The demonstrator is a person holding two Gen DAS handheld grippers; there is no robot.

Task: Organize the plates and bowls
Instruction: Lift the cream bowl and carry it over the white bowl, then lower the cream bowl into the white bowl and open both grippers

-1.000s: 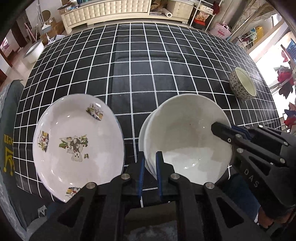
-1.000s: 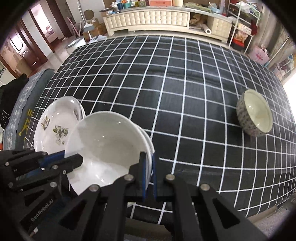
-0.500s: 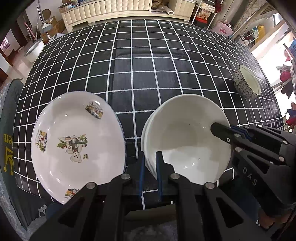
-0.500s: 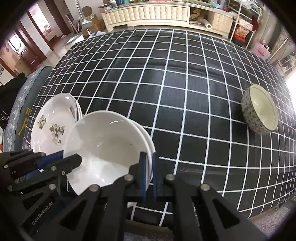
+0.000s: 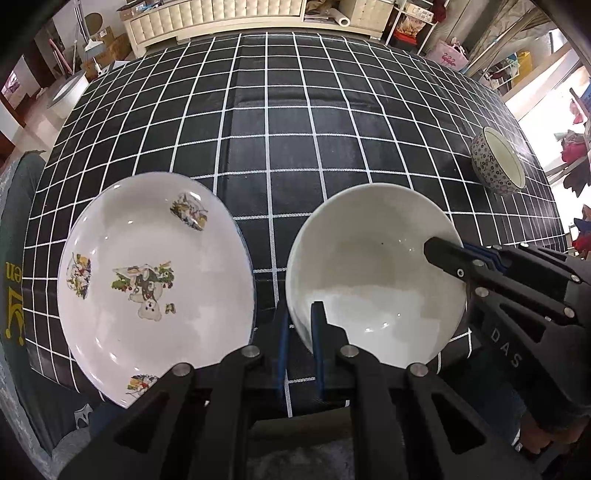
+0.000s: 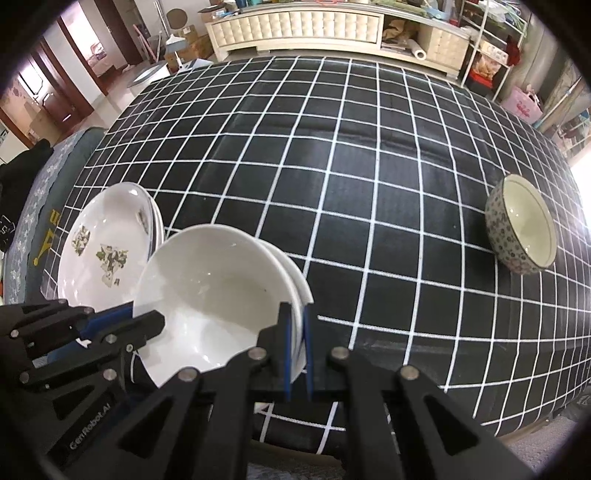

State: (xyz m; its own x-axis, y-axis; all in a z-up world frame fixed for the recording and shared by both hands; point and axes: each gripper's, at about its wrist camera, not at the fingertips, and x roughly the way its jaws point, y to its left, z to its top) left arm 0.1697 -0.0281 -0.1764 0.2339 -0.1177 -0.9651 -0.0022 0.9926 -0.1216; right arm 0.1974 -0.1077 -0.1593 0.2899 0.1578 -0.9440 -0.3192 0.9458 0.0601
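A plain white bowl is held over the near edge of the table by both grippers. My left gripper is shut on its near-left rim. My right gripper is shut on its right rim, where two stacked rims show, and appears in the left wrist view. The bowl and the left gripper show in the right wrist view. A white plate with cartoon prints lies to the left, also in the right wrist view. A small patterned bowl stands far right.
The table wears a black cloth with white grid lines. A dark chair back stands by the table's left side. A cream cabinet and shelves stand beyond the far edge.
Both grippers and the white bowl have risen a little and drawn back toward the near edge; the plate and the patterned bowl have not moved on the table.
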